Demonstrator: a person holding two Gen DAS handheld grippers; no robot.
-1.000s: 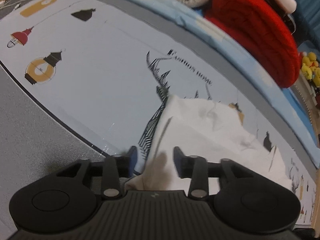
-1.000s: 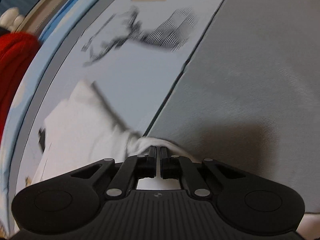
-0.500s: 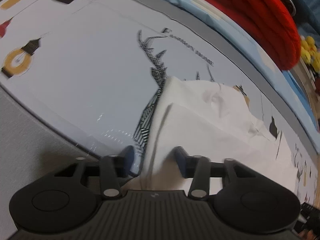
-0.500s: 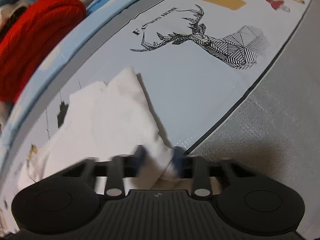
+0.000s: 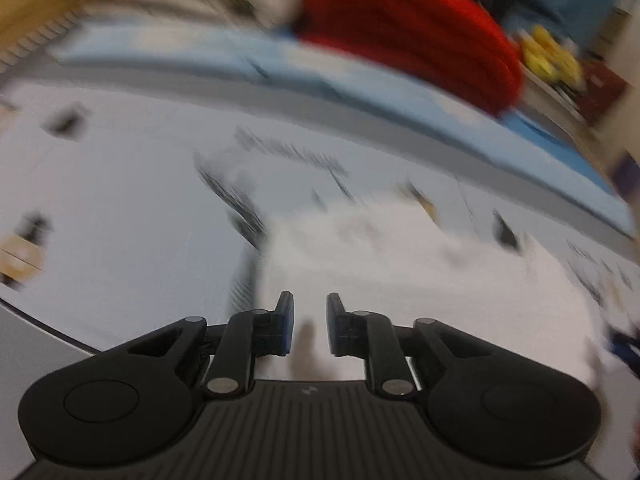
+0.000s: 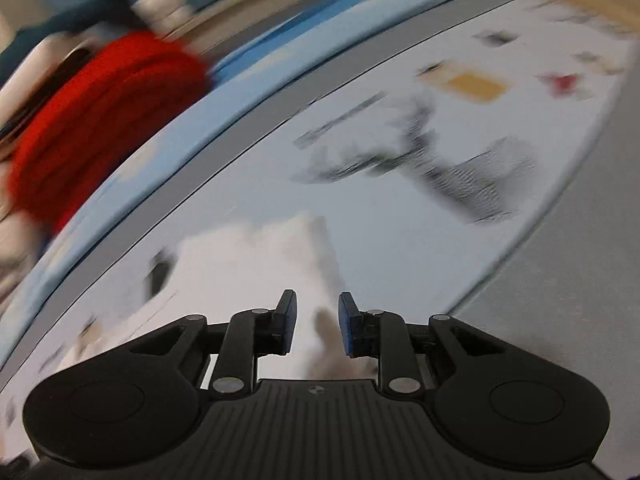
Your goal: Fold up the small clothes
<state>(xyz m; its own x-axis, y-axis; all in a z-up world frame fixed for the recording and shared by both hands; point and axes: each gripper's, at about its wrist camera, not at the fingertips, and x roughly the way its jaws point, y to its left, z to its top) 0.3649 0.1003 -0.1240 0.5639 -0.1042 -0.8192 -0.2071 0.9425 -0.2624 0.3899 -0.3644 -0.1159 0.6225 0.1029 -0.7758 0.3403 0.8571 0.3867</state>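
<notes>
Both tools point steeply down at the small white cloth garment (image 5: pixel 400 280), which lies on the pale printed plastic mat (image 5: pixel 120 208). The left gripper (image 5: pixel 308 322) has its jaws opening, a narrow gap with white cloth seen between, not pressed. The right gripper (image 6: pixel 313 326) is opening too, over the garment's edge.

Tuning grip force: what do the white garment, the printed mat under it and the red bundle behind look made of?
White garment: soft, thin woven or knit cloth, matte; it lies in limp folds. Blur hides the weave.
Printed mat: smooth, probably plastic-coated sheet; faint sheen, flat printed graphics.
Red bundle: chunky knit or corded yarn, matte; ribbed ridges show.
</notes>
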